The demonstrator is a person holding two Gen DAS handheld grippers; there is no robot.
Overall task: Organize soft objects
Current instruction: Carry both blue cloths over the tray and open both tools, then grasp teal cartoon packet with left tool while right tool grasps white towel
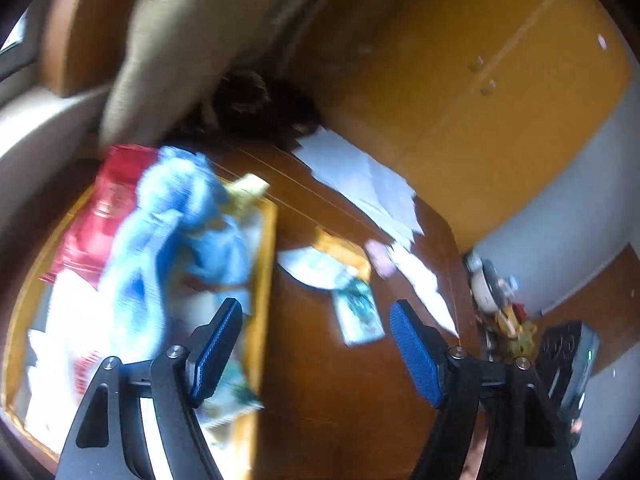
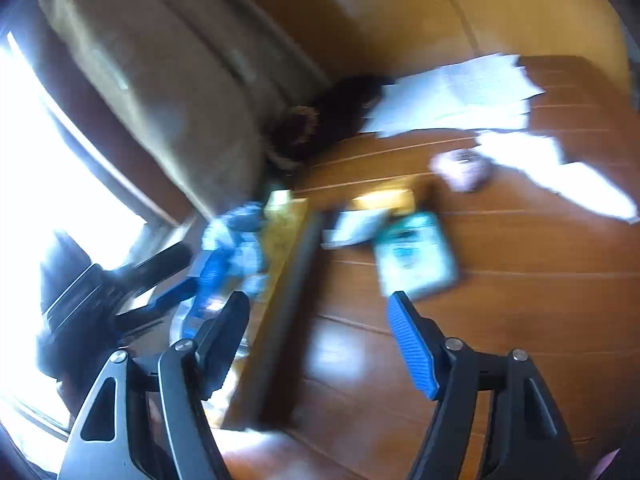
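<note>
A crumpled blue cloth (image 1: 168,220) lies in a yellow-rimmed wooden tray (image 1: 264,280) at the left, on top of a red item (image 1: 108,208) and some white things. My left gripper (image 1: 316,312) is open with nothing between its blue pads; its left finger hangs over the tray's right edge. In the right wrist view the same blue cloth (image 2: 236,240) shows beyond the tray wall (image 2: 292,288). My right gripper (image 2: 318,304) is open and empty above the tray edge and the wooden surface. The left gripper (image 2: 188,272) appears there at the left, jaws apart. Both views are blurred.
White papers (image 1: 360,184) lie scattered on the brown wooden surface, with a teal booklet (image 1: 356,312) and a small pink object (image 2: 460,168). A beige cushion (image 1: 180,40) and a dark fluffy thing (image 1: 248,100) sit behind. Small toys (image 1: 500,292) and a black device (image 1: 568,360) are at the right.
</note>
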